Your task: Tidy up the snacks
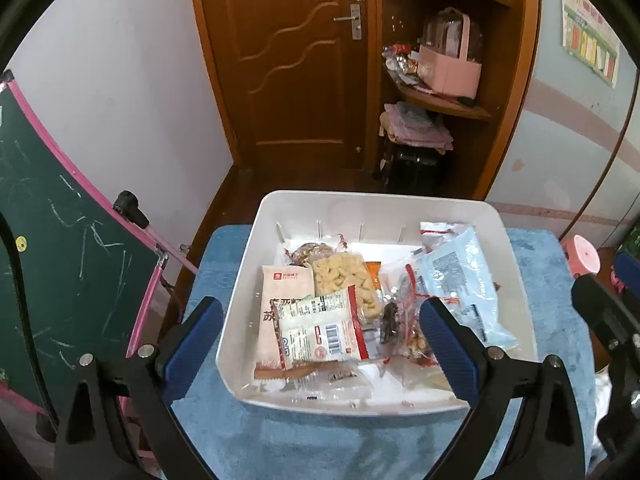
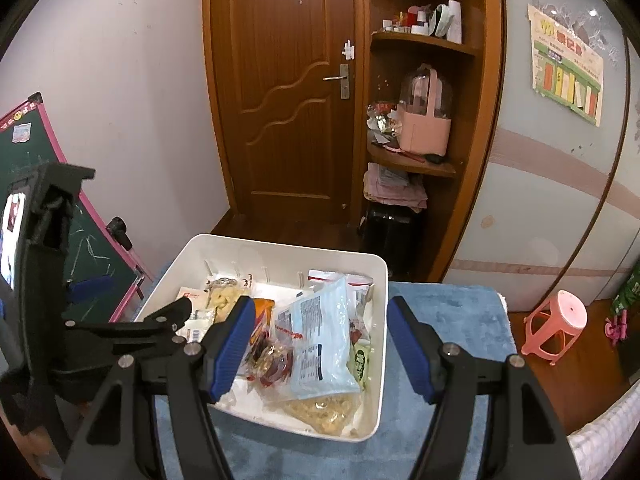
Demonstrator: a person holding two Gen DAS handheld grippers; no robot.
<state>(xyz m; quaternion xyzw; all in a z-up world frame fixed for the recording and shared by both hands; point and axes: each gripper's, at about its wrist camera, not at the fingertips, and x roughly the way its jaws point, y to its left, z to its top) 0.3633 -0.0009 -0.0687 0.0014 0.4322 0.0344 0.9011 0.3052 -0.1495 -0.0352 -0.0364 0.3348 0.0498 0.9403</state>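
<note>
**Both grippers empty above snack bin**

White plastic bin (image 1: 240,320) sits on blue towel (image 1: 320,440), packed with snack packets; pale blue packet (image 2: 320,344) lies right, barcode packet (image 1: 320,328) near left. Left gripper (image 1: 322,344) spread wide, holding nothing. Right gripper (image 2: 322,344) parted, empty.

A brown wooden door (image 2: 280,92) stands shut beside a corner shelf (image 2: 416,164) holding a pink basket (image 2: 424,136) and folded cloths (image 2: 394,188). A green chalkboard (image 1: 60,240) with a pink frame leans at left; a pink stool (image 2: 556,328) stands on the floor, a poster (image 2: 568,80) above.
</note>
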